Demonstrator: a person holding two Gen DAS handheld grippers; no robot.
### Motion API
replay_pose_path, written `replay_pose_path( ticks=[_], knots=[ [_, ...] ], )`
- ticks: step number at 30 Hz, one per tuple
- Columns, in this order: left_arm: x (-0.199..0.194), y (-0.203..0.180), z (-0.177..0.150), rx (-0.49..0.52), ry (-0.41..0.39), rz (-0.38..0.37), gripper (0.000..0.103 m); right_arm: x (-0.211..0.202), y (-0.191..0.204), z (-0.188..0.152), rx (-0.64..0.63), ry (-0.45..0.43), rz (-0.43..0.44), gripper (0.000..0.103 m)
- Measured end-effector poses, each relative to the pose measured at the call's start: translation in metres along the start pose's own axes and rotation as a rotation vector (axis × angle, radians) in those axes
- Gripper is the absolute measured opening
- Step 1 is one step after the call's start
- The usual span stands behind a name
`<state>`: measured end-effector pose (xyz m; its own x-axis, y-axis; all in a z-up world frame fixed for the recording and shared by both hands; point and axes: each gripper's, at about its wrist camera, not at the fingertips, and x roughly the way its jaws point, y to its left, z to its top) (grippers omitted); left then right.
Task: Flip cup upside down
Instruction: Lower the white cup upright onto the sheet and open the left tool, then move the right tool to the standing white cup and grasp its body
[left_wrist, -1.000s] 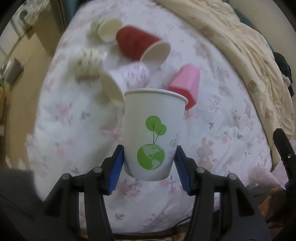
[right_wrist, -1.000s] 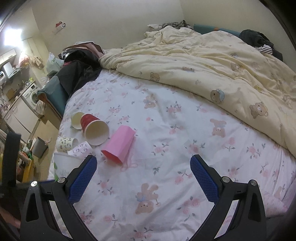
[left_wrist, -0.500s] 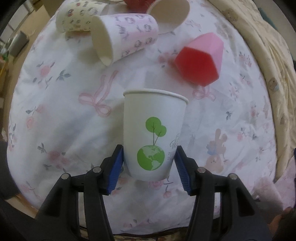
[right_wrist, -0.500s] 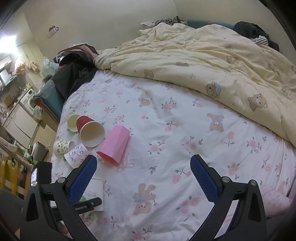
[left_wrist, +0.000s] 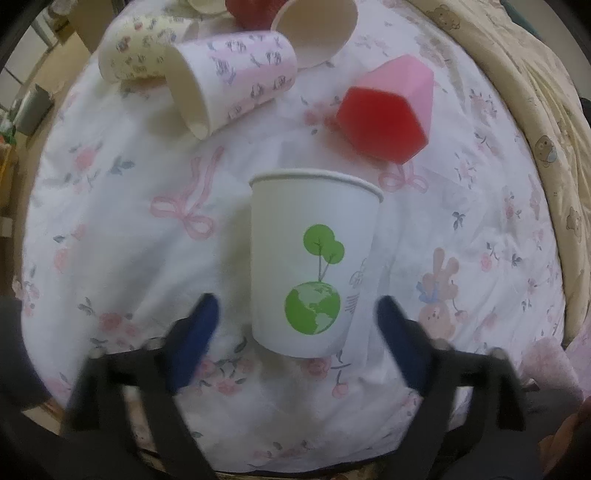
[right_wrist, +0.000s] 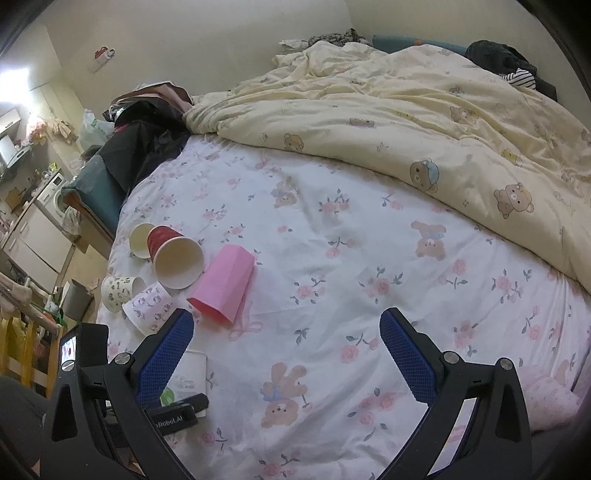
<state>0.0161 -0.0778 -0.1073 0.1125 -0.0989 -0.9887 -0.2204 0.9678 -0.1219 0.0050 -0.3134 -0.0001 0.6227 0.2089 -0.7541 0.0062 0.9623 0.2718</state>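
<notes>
Though level over the bedsheet (left_wrist: 122, 229) — left gripper (left_wrist: 295, 314) fingers wide, clear of white cup (left_wrist: 314, 258).

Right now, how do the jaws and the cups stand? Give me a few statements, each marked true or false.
1. The left gripper has its jaws open, clear of the globe-print cup. True.
2. The right gripper is shut on a cup. False: its jaws are open and hold nothing.
3. The pink cup lies on its side on the bedsheet. True.
4. The red cup stands upright. False: it lies on its side, with its mouth showing.
</notes>
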Motion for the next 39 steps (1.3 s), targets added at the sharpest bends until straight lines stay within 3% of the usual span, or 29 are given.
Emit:
replay_pose_path(
  ticks=[11, 16, 24, 29, 39],
  knots=[
    [-0.04, -0.001, -0.01, 0.096, -0.063, -0.024, 0.093, -0.002, 0.005, 0.002, 0.006, -0.002, 0.014, 0.103],
    [-0.069, 0.003, -0.004, 0.123, -0.135, -0.05, 0.093, -0.002, 0.008, 0.0, 0.003, -0.004, 0.017, 0.103],
    [-0.11, 0.033, 0.012, 0.158, -0.242, -0.03, 0.093, -0.002, 0.009, -0.002, -0.004, 0.003, 0.02, 0.103],
    [-0.112, 0.061, 0.019, 0.185, -0.293, -0.012, 0.093, -0.001, 0.013, -0.003, -0.011, 0.006, 0.024, 0.103],
    [-0.099, 0.086, 0.026, 0.108, -0.312, -0.005, 0.093, 0.014, 0.028, -0.012, -0.075, 0.059, 0.011, 0.103]
  ],
)
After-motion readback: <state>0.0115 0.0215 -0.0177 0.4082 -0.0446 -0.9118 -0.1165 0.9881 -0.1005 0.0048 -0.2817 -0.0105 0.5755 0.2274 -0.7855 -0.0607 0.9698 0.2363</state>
